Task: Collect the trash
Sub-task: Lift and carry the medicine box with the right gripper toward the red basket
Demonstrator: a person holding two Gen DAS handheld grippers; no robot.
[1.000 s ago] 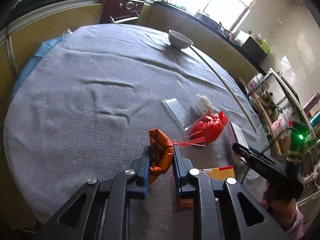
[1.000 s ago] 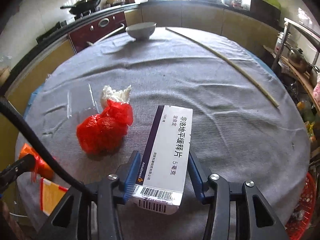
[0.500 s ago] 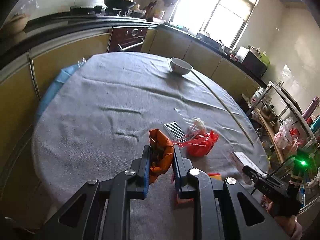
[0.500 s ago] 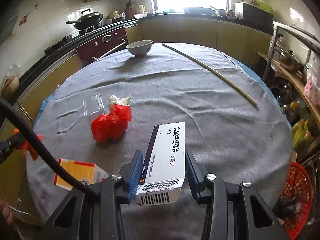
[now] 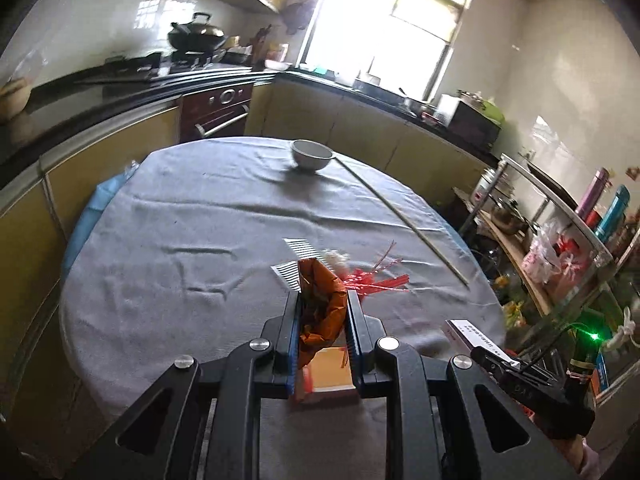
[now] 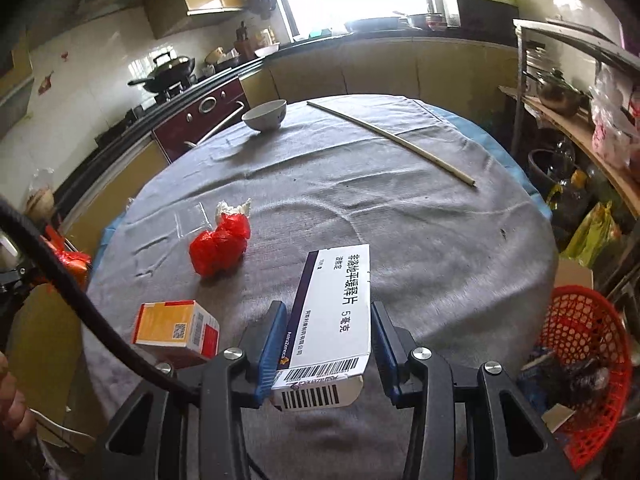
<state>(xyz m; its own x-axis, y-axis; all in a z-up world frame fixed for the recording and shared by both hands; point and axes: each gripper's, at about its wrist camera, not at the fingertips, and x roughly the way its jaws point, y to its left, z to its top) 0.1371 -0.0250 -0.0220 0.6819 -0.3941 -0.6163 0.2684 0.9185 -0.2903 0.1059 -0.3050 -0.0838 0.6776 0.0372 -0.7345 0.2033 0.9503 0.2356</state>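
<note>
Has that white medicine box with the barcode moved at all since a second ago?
Yes. The white medicine box has risen off the grey tablecloth, pulling back from the red plastic bag.

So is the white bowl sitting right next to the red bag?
No, the white bowl sits at the far edge of the table, well apart from the red bag in the near half.

1. My left gripper [image 5: 322,312] is a black frame with triangular cut-outs and round silver screws.
2. Its fingers [image 5: 294,332] carry ribbed blue pads.
3. My right gripper [image 6: 330,340] matches: black arms, silver screws, blue pads.
4. A thick black cable [image 6: 68,280] curves past it.
5. A pink sleeve [image 5: 590,458] shows.
</note>
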